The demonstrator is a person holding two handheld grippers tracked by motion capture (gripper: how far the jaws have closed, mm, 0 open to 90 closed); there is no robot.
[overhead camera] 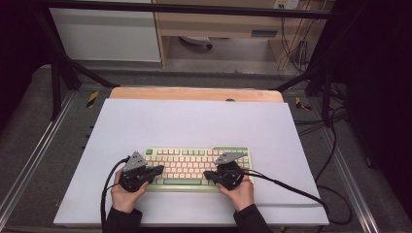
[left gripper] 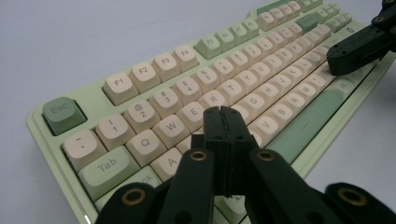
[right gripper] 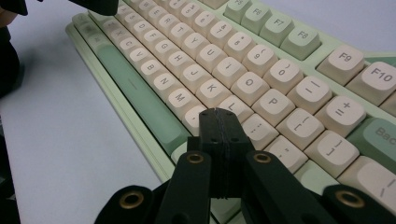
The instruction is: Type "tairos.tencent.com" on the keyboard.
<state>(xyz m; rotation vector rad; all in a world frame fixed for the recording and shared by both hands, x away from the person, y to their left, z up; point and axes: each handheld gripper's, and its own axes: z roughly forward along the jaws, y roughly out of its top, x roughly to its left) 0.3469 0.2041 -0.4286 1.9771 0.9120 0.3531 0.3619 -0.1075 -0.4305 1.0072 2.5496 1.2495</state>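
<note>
A pale green keyboard with cream and green keys lies near the front of a white sheet. My left gripper hovers over the keyboard's left end, jaws pressed together with nothing between them; in the left gripper view its tip sits above the keys near E and D of the keyboard. My right gripper is over the right half, also shut and empty; in the right gripper view its tip sits above the keys near L on the keyboard. A hand holds each gripper.
The white sheet covers a wooden table with its far edge showing. Black cables trail from both grippers across the sheet. A metal frame and floor cables surround the table. The right gripper's jaws show far off in the left gripper view.
</note>
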